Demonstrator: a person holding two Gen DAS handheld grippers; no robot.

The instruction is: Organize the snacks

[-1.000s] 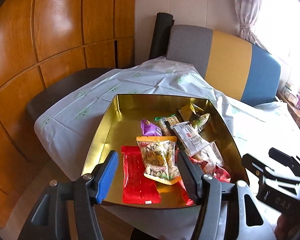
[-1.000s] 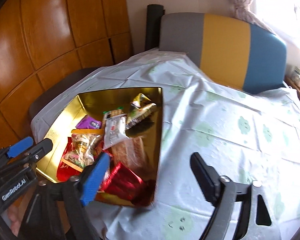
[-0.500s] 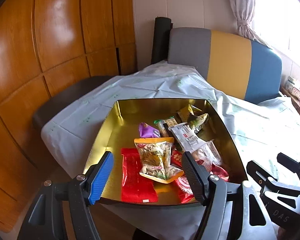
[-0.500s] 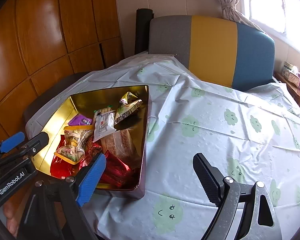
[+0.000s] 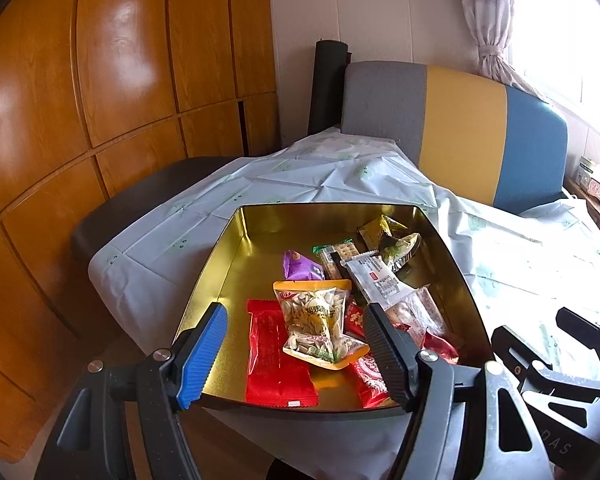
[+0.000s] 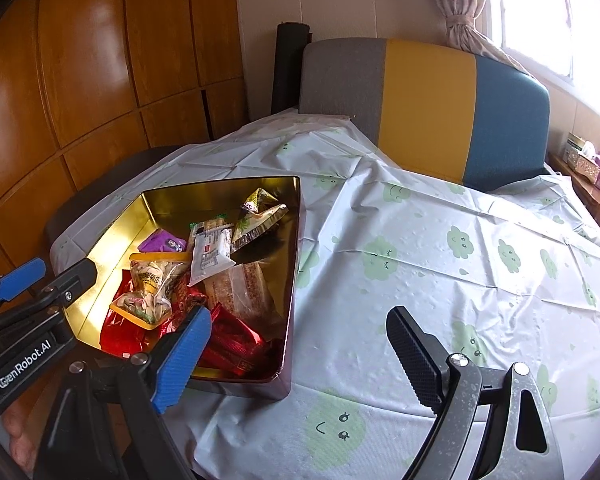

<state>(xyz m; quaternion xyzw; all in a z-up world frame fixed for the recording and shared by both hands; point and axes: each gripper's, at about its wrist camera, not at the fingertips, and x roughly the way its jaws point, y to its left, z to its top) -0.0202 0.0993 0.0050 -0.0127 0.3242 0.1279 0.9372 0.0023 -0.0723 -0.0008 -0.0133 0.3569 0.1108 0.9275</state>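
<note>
A gold tin [image 5: 236,256] sits at the table's near left corner and holds several snack packets. A clear packet of seeds with orange edges [image 5: 316,320] lies on top of a red packet [image 5: 272,360]. Behind them are a purple packet [image 5: 300,268], a white packet [image 5: 376,280] and green-yellow packets [image 5: 396,240]. My left gripper [image 5: 295,314] hovers open over the tin's near edge, with the seed packet in line between its fingers but untouched. My right gripper [image 6: 299,316] stands open over the tin's right wall [image 6: 294,264], holding nothing. The left gripper [image 6: 62,270] also shows at the right wrist view's left edge.
A white tablecloth with green cloud faces [image 6: 440,264] covers the table to the right of the tin. Behind the table stands a grey, yellow and blue chair back [image 6: 424,100]. Wooden panels [image 5: 120,80] fill the left side, with a dark seat [image 5: 148,196] beside the table.
The left jaws have spread wider around the seed packet, which stays lying in the tin. Both views have tilted up slightly and show more of the room.
</note>
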